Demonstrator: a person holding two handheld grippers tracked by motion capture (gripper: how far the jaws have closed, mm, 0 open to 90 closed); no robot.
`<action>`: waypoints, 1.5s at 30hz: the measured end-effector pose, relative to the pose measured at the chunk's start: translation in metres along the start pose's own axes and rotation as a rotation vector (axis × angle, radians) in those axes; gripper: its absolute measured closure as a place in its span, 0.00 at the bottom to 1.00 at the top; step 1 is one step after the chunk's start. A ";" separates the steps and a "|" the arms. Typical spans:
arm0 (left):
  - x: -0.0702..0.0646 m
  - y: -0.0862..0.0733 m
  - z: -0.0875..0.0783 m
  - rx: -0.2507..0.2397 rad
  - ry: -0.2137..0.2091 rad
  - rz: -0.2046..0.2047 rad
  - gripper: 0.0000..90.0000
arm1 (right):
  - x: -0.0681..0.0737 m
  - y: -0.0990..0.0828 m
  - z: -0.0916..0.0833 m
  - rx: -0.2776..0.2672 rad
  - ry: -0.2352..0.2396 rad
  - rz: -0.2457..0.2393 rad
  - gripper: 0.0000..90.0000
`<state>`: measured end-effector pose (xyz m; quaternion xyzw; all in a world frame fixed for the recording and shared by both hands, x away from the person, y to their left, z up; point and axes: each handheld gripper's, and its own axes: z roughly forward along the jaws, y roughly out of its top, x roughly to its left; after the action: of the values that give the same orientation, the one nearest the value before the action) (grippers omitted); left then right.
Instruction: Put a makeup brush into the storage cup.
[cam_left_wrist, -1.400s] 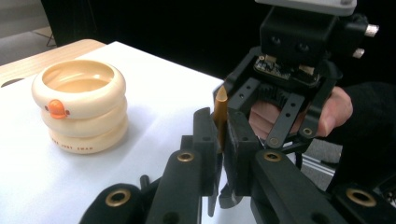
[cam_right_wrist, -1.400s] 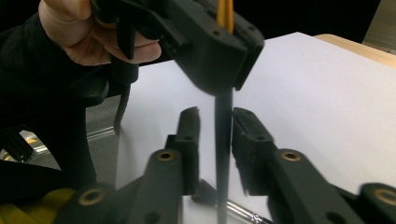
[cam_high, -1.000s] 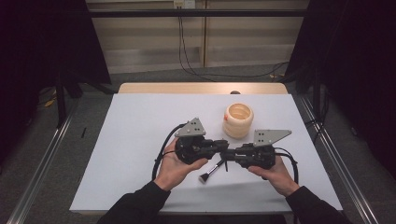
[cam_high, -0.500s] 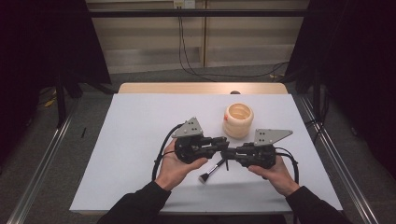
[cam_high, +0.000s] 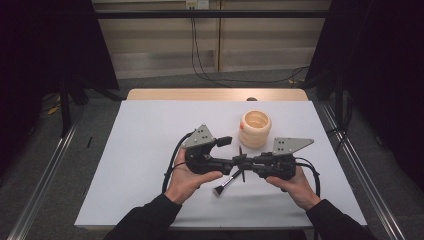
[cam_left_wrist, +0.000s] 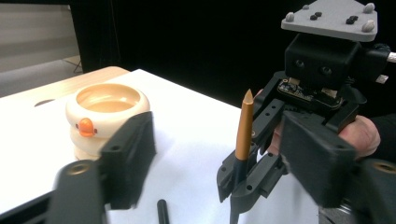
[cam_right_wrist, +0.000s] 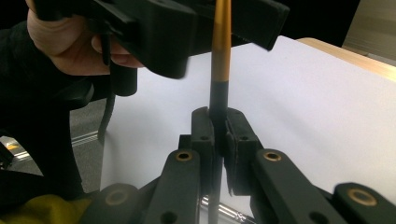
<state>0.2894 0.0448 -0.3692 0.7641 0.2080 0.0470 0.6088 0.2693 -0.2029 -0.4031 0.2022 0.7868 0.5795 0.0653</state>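
A slim brush (cam_high: 236, 165) with a gold handle (cam_left_wrist: 244, 123) and a black lower part stands nearly upright between the two grippers. My right gripper (cam_high: 243, 162) is shut on its black part (cam_right_wrist: 218, 100), with the pads pressed together around it (cam_right_wrist: 218, 128). My left gripper (cam_high: 224, 152) faces it from the left, and its jaws have just been opening. They now stand apart on either side of the gold handle (cam_right_wrist: 220, 42) without touching it (cam_left_wrist: 219, 147). The brush's bristle end (cam_high: 219, 190) hangs below the right gripper, close to the table.
A cream duck-faced cup (cam_high: 255, 128) stands on the white table (cam_high: 150, 150) just behind the grippers, empty inside (cam_left_wrist: 105, 100). Cables loop from both grippers by the hands. A wooden strip (cam_high: 200, 94) runs along the table's far edge, with dark curtains on both sides.
The left gripper's jaws, closed on the brush a second ago, have spread apart and let go of it. The right gripper keeps its hold. Neither hand has shifted.
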 end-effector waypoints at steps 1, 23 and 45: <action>0.001 0.000 -0.001 0.001 0.006 0.010 0.24 | 0.000 0.000 0.000 0.000 0.001 0.001 0.93; 0.017 -0.022 -0.037 -0.004 0.152 0.032 0.02 | -0.005 0.001 -0.006 -0.026 -0.053 0.015 0.93; 0.021 -0.060 -0.080 -0.013 0.337 0.011 0.02 | -0.009 0.003 -0.014 -0.050 -0.078 0.026 0.93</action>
<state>0.2664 0.1361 -0.4092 0.7427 0.3025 0.1791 0.5699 0.2737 -0.2177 -0.3973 0.2332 0.7662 0.5915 0.0932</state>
